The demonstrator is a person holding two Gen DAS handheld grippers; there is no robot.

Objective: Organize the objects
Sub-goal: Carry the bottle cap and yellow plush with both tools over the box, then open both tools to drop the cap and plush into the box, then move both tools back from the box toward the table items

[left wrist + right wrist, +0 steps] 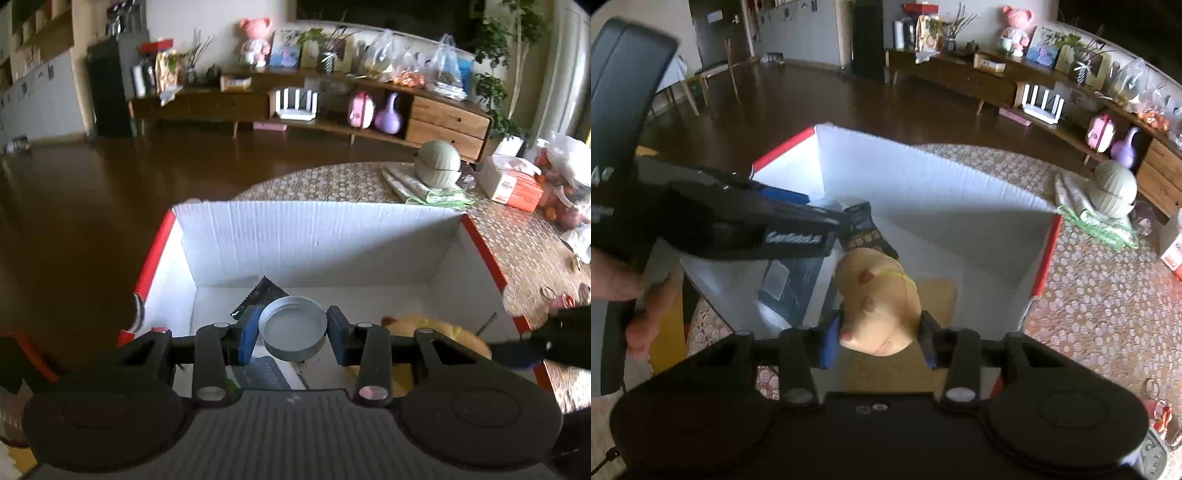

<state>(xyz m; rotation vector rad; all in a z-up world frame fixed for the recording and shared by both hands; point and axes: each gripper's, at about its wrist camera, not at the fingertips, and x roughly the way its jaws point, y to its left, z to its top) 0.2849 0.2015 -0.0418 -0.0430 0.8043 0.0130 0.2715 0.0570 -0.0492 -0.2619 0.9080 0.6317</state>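
**Both grippers loaded over the box**

Left wrist view: the left gripper (291,334) pinches a round metal lid (293,328) by its rim above the white box (314,240); stiff, light, probably slippery.

Right wrist view: the right gripper (881,338) squeezes a soft plush toy (877,301) over the box's near right; forgiving anywhere.

lid (293,328): matt metal | box (314,240): corrugated white card | toy (877,308): soft cloth

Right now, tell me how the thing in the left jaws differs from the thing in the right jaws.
The round metal tin lid in the left gripper is flat, grey and rigid; the tan plush toy in the right gripper is bulging and soft-looking. The lid is plain, while the toy shows brown spots and a yellow-green line. Both are clamped between jaws above the white-lined box.
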